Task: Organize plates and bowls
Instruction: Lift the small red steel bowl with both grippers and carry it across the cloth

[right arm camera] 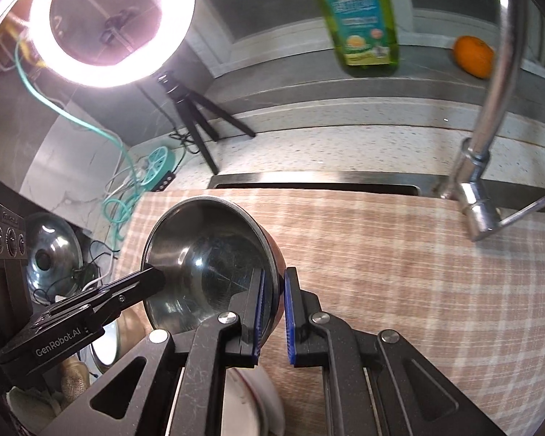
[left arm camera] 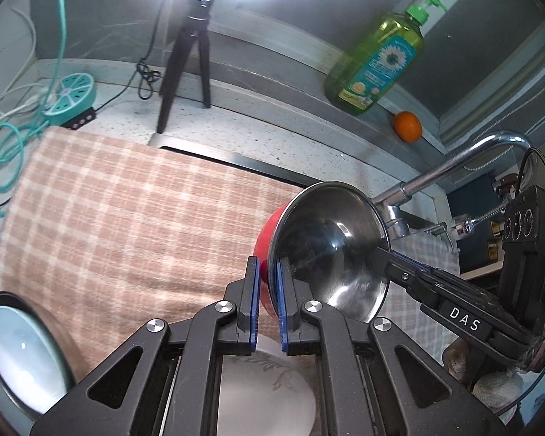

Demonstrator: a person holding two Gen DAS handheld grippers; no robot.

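A steel bowl with a red outside [left arm camera: 330,247] is held in the air over the checked cloth [left arm camera: 127,210]. My left gripper [left arm camera: 268,272] is shut on its near rim. My right gripper [right arm camera: 275,283] is shut on the opposite rim of the same bowl [right arm camera: 203,265]; its fingers [left arm camera: 392,265] show reaching in from the right in the left wrist view. A white bowl with a leaf pattern [left arm camera: 269,388] sits below my left gripper. A pale blue bowl [left arm camera: 21,356] rests at the lower left. A white plate [right arm camera: 250,399] lies under my right gripper.
A chrome tap [right arm camera: 490,116] stands at the right over the covered sink. A green soap bottle [left arm camera: 378,61] and an orange [left arm camera: 407,126] sit on the back ledge. A ring light tripod [left arm camera: 189,58], a teal cable reel [left arm camera: 72,96] and cables are at the back left. A steel lid [right arm camera: 51,254] lies at the left.
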